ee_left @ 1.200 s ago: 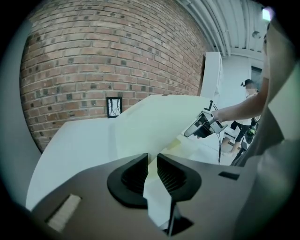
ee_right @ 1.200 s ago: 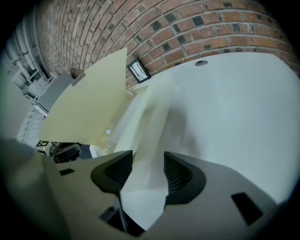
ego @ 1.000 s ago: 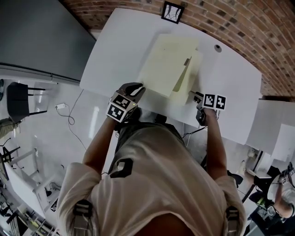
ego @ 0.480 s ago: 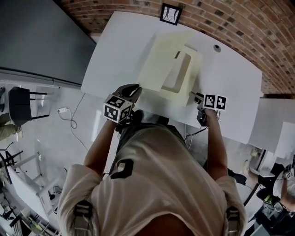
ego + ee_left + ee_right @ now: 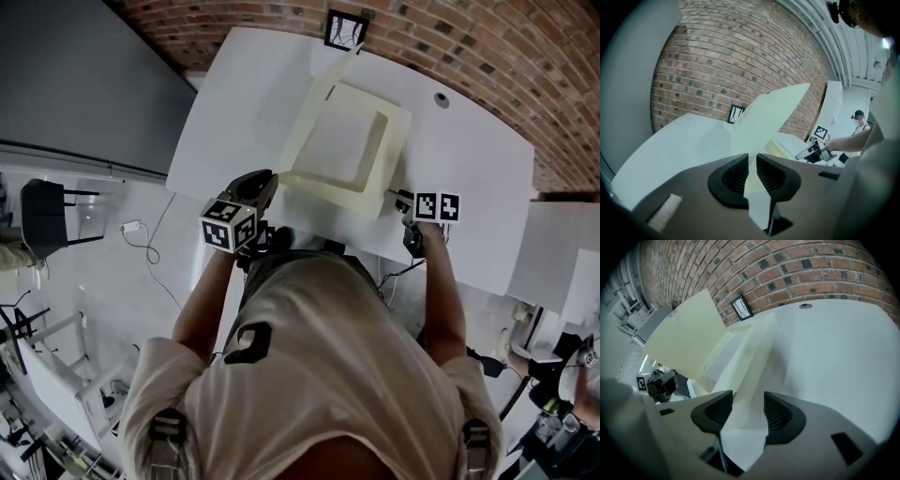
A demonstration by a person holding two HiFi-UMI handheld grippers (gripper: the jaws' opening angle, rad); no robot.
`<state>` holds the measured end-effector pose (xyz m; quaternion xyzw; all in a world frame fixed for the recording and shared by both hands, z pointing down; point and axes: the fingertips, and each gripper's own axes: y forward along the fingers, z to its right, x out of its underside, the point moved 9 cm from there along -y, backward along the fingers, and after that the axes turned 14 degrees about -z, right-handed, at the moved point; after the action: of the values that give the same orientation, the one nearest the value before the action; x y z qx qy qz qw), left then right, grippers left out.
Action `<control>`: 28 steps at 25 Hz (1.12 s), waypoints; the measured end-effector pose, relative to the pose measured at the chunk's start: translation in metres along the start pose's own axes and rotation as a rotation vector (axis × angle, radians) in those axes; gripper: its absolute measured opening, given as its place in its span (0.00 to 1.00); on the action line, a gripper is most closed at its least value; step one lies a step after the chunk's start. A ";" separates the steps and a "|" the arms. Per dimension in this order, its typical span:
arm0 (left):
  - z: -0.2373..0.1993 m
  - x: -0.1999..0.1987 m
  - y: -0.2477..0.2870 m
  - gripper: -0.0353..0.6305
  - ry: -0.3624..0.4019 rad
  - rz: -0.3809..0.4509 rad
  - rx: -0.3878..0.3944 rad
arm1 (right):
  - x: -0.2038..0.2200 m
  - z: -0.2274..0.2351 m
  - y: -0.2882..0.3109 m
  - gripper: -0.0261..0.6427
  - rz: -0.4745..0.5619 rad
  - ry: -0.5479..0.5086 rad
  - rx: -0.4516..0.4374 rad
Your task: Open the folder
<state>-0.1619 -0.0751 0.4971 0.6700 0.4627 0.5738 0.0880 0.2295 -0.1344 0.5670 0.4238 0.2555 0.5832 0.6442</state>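
Observation:
A pale yellow folder [image 5: 345, 148] lies on the white table [image 5: 469, 159], its cover [image 5: 302, 127] raised and swung up to the left. My left gripper [image 5: 270, 182] is shut on the cover's near edge; in the left gripper view the thin cover [image 5: 764, 117] runs up from between the pads of this gripper [image 5: 752, 161]. My right gripper [image 5: 397, 198] sits at the folder's near right corner. In the right gripper view its jaws [image 5: 746, 401] stand apart, with the folder's lower sheet [image 5: 743, 357] between them and not pinched. The lifted cover [image 5: 686, 341] stands to the left there.
A framed marker card [image 5: 350, 25] stands at the table's back edge against the brick wall [image 5: 487, 56]. A small round fitting [image 5: 442, 97] sits on the table right of the folder. A chair [image 5: 42, 202] and a cable [image 5: 141, 234] are on the floor to the left.
The cover has swung from nearly flat up and over to the left, showing the folder's inside. My left gripper moved left with it and rolled. The right gripper stayed in place.

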 end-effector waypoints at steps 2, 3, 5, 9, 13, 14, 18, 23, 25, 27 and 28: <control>0.000 -0.002 -0.002 0.13 0.021 0.013 -0.034 | -0.002 -0.002 0.000 0.33 -0.013 -0.016 0.008; 0.000 -0.004 -0.002 0.13 0.027 0.018 -0.047 | -0.002 -0.002 0.000 0.33 -0.017 -0.021 0.008; -0.001 -0.007 -0.004 0.13 0.026 0.031 -0.063 | -0.003 -0.003 0.001 0.33 -0.022 -0.027 0.004; 0.000 -0.012 -0.008 0.13 0.034 0.054 -0.075 | -0.004 -0.006 0.003 0.33 -0.033 -0.040 -0.001; 0.003 -0.020 -0.013 0.13 0.040 0.090 -0.082 | -0.007 -0.008 0.004 0.33 -0.049 -0.047 -0.005; 0.004 -0.022 -0.015 0.13 0.042 0.102 -0.085 | -0.007 -0.008 0.004 0.33 -0.051 -0.046 -0.008; 0.004 -0.033 -0.021 0.13 0.062 0.143 -0.111 | -0.007 -0.008 0.005 0.33 -0.052 -0.046 -0.014; -0.007 -0.041 -0.029 0.13 0.017 0.193 -0.151 | -0.009 -0.010 0.007 0.33 -0.058 -0.053 -0.019; -0.015 -0.042 -0.032 0.13 -0.025 0.213 -0.173 | -0.010 -0.010 0.007 0.33 -0.061 -0.053 -0.019; -0.023 -0.042 -0.034 0.13 -0.055 0.221 -0.200 | -0.009 -0.010 0.007 0.33 -0.059 -0.052 -0.020; -0.027 -0.042 -0.035 0.13 -0.062 0.220 -0.211 | -0.009 -0.011 0.007 0.33 -0.057 -0.052 -0.020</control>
<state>-0.1995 -0.0972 0.4543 0.7210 0.3207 0.6045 0.1088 0.2154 -0.1407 0.5659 0.4249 0.2451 0.5558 0.6712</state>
